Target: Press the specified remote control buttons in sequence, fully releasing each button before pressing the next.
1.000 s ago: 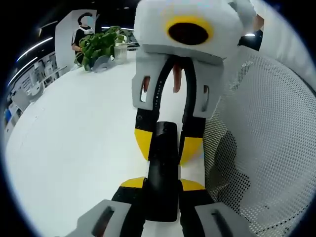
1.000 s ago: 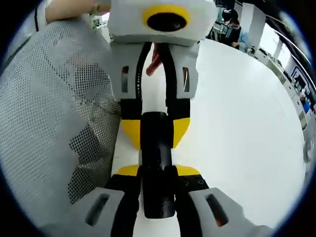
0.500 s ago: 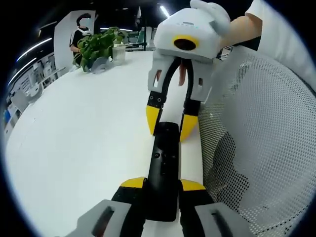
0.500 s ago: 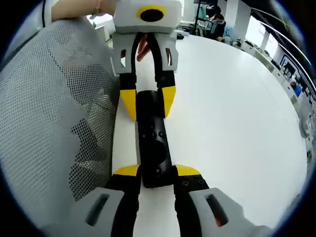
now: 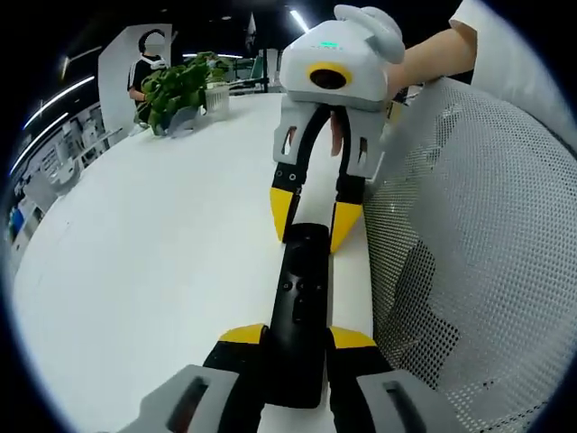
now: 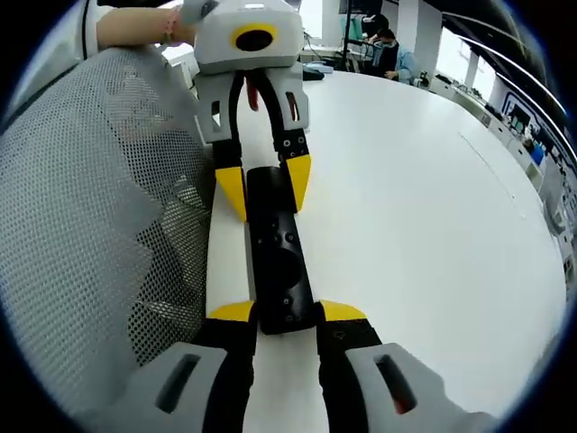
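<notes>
A: Left gripper view. The black remote (image 5: 300,311) lies on the white table (image 5: 153,271), long and slim, matte plastic with small buttons. The left gripper (image 5: 297,336) is clamped on the remote's near end, yellow tips either side. Reason, I'd judge: steadying it for pressing.

B: And at the remote's far end?

A: The right gripper (image 5: 309,215) straddles it, tips close against its sides. A grey mesh chair back (image 5: 469,271) stands beside the remote.

B: Right gripper view?

A: Mirror case. The right gripper (image 6: 283,312) grips the remote (image 6: 274,262) at its near end; the left gripper (image 6: 264,184) flanks the far end. Mesh chair back (image 6: 99,225) beside it, perforated weave. No tip on a button yet.
</notes>
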`<state>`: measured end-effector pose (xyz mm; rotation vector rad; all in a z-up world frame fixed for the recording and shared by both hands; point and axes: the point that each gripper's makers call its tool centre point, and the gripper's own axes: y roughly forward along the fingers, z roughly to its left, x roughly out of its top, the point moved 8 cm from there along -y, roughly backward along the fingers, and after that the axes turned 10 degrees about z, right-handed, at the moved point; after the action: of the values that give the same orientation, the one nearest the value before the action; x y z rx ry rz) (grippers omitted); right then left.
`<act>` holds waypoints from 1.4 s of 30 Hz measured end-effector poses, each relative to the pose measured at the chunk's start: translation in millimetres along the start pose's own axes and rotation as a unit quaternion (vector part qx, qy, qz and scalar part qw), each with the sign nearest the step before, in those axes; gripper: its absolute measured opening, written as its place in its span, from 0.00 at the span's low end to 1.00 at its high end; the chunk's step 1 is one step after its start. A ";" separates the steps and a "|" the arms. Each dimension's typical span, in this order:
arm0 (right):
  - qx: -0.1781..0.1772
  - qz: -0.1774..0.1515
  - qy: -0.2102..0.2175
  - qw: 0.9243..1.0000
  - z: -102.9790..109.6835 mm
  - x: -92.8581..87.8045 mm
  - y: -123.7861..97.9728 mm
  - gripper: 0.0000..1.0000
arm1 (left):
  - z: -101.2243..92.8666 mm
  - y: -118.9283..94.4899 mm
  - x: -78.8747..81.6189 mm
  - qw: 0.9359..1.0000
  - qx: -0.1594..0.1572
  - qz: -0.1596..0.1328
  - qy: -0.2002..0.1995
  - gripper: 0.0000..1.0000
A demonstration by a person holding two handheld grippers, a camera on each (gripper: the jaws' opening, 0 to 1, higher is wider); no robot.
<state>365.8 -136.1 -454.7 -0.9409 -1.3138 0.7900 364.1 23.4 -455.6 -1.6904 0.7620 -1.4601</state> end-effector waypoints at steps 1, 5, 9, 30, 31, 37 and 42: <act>-0.002 -0.001 0.003 1.000 0.3 -0.5 0.0 0.25 | 0.2 -0.3 0.2 1.000 0.003 0.005 -0.017 0.32; -0.004 0.000 -0.003 1.000 0.3 0.2 0.3 0.25 | -8.2 -5.4 2.0 0.998 -0.001 0.022 -0.059 0.74; -0.004 -0.001 -0.003 1.000 0.5 -0.3 0.4 0.25 | -10.5 -15.5 2.7 0.997 0.003 -0.004 -0.075 0.92; -0.002 -0.010 0.000 1.000 0.1 -0.7 0.6 0.25 | -46.1 -149.4 5.2 0.923 0.202 -0.229 -0.234 1.00; -0.002 -0.010 0.000 1.000 0.1 -0.7 0.6 0.25 | -48.2 -153.6 8.1 0.915 0.212 -0.245 -0.239 1.00; -0.005 -0.007 0.002 1.000 0.7 0.0 0.9 0.25 | -47.4 -169.8 15.0 0.880 0.317 -0.290 -0.205 1.00; 0.013 0.000 0.029 0.999 -3.6 3.3 -0.1 0.25 | -44.0 -173.4 11.7 0.868 0.326 -0.306 -0.217 1.00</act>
<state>369.8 -133.6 -453.3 -0.9380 -1.2503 0.7723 315.7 98.7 -300.2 -1.6566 -0.5297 -1.4083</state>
